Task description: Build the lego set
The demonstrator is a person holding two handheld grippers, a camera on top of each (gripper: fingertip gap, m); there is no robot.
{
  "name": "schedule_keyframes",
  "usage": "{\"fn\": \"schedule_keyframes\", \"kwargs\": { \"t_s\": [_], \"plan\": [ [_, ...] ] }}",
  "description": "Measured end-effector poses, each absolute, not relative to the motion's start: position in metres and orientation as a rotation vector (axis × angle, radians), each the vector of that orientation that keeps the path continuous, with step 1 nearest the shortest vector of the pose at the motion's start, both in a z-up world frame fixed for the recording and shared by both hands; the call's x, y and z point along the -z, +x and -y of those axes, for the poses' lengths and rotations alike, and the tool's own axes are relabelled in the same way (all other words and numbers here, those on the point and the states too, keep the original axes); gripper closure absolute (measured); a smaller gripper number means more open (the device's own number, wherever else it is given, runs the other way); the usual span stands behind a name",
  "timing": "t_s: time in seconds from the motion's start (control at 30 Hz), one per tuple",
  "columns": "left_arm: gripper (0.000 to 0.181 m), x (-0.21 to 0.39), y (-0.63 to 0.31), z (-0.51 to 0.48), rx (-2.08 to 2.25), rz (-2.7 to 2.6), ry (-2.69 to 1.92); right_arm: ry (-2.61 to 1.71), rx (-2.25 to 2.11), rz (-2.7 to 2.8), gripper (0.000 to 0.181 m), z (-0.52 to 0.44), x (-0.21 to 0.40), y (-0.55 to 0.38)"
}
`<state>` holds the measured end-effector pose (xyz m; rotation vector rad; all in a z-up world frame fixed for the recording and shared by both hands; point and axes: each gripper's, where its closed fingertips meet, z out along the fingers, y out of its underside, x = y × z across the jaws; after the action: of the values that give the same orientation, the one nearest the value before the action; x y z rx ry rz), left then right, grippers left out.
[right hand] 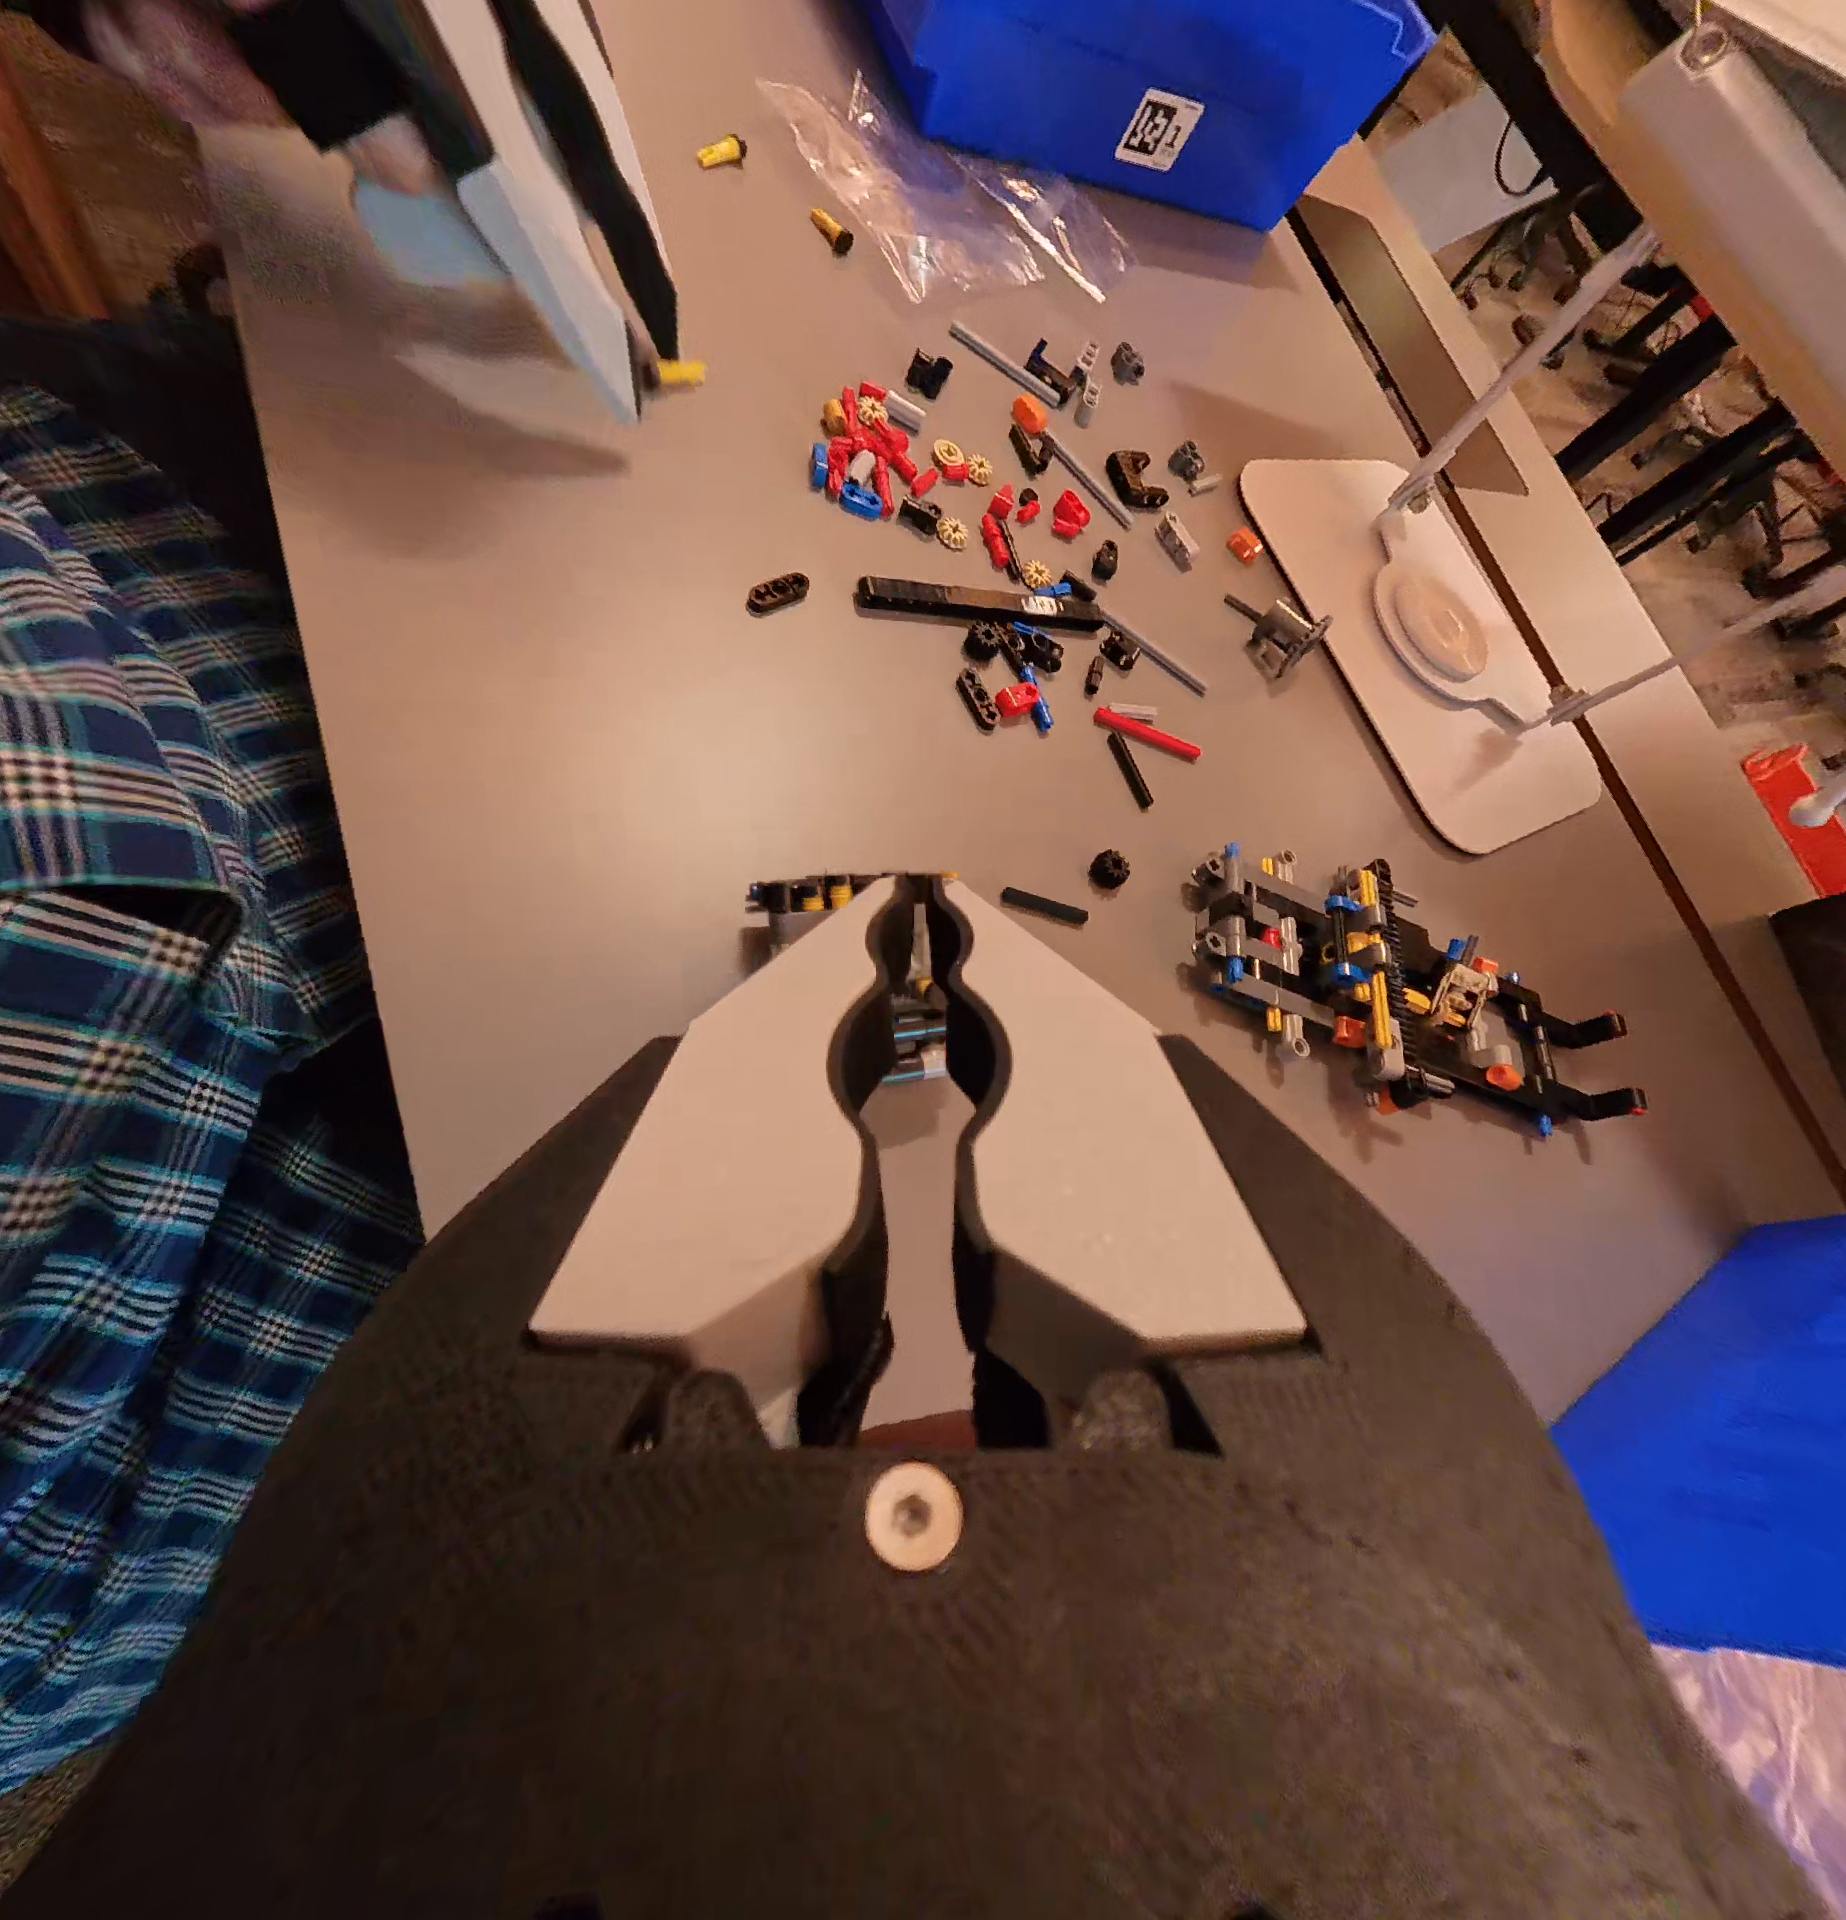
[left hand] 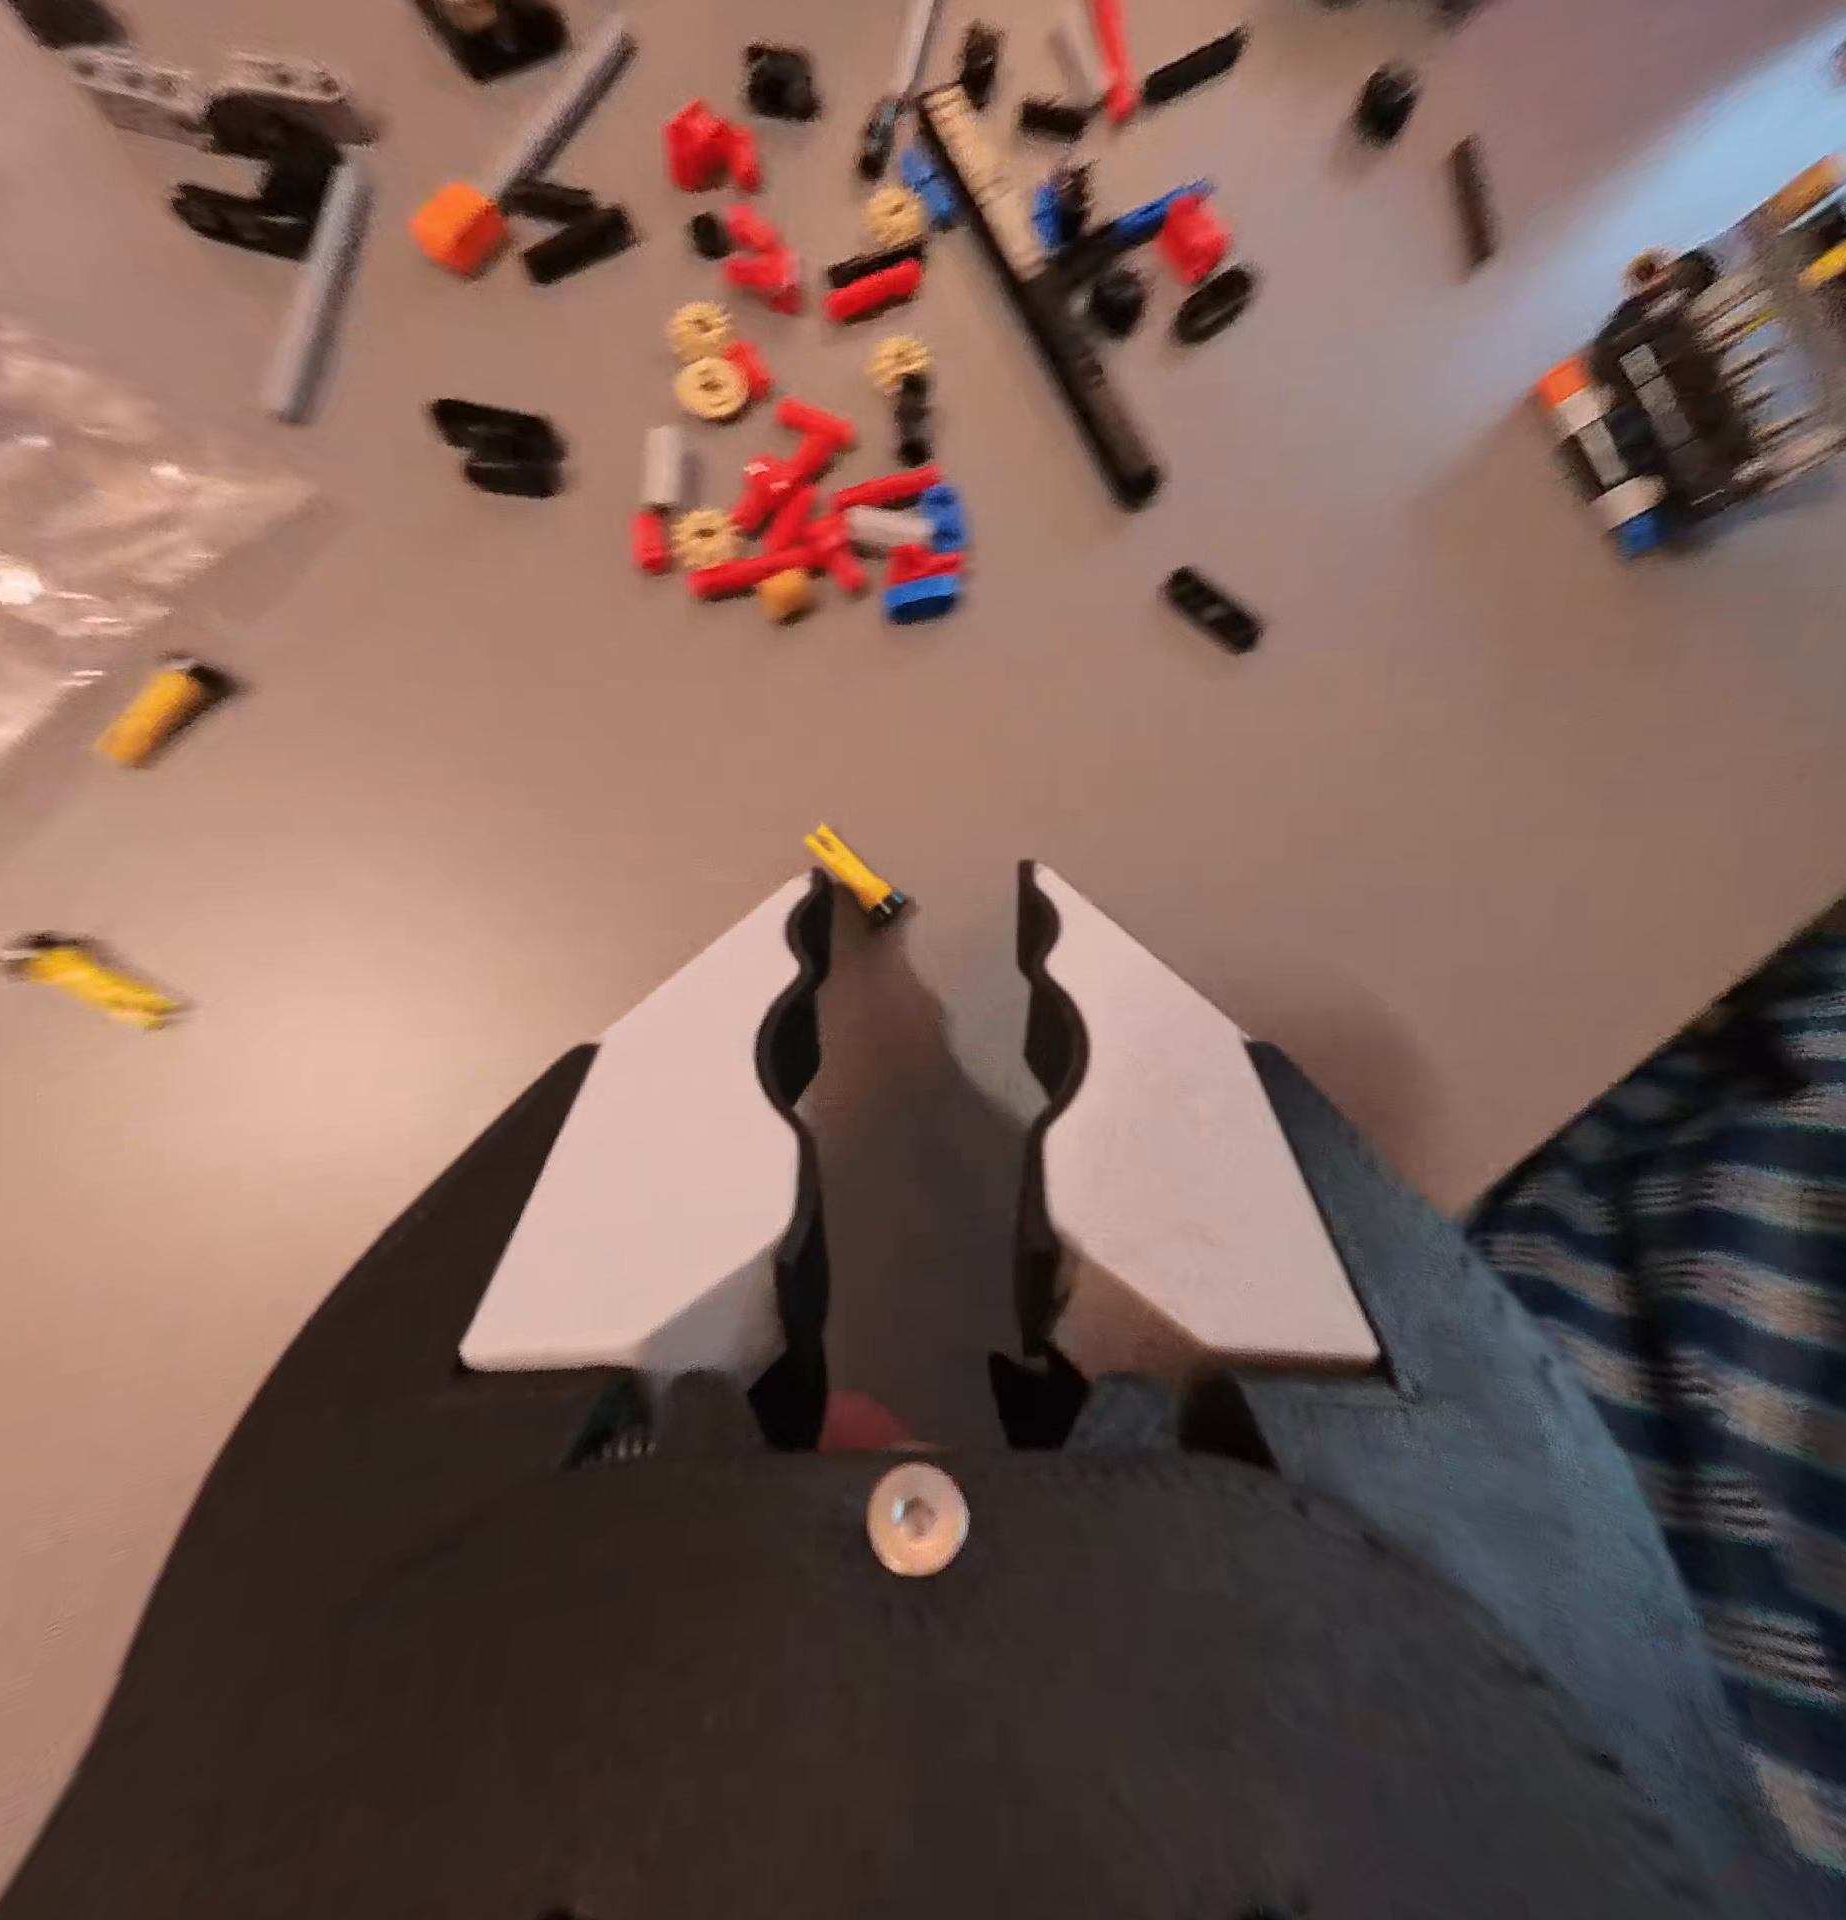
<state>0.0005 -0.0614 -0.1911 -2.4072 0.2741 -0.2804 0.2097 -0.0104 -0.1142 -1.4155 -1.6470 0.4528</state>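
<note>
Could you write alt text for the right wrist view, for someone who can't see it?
The right gripper is clamped on a small grey and black lego subassembly above a grey table. Beyond lie scattered loose lego pieces and a larger built chassis.

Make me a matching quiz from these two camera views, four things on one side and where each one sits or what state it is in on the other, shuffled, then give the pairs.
Things:
1. left gripper
2. right gripper
3. yellow pin
4. blue bin

Places or states:
A. shut on a small grey and black assembly
B. at the far end of the table, beyond the clear plastic bag
C. open
D. by the tip of the left gripper's finger

Pairs: 1-C, 2-A, 3-D, 4-B
</note>
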Motion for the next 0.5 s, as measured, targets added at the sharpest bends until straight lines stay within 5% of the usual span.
{"fn": "schedule_keyframes", "kwargs": {
  "t_s": [0.1,0.5],
  "plan": [
    [0.129,0.182,0.035,0.068,0.425,-0.336,-2.344,-1.39,-0.466,1.661,0.181,0.019,0.111,0.204],
    [0.148,0.18,0.004,0.028,0.046,-1.102,-2.185,-1.372,-0.512,1.715,0.181,0.048,0.119,0.188]
  ]
}}
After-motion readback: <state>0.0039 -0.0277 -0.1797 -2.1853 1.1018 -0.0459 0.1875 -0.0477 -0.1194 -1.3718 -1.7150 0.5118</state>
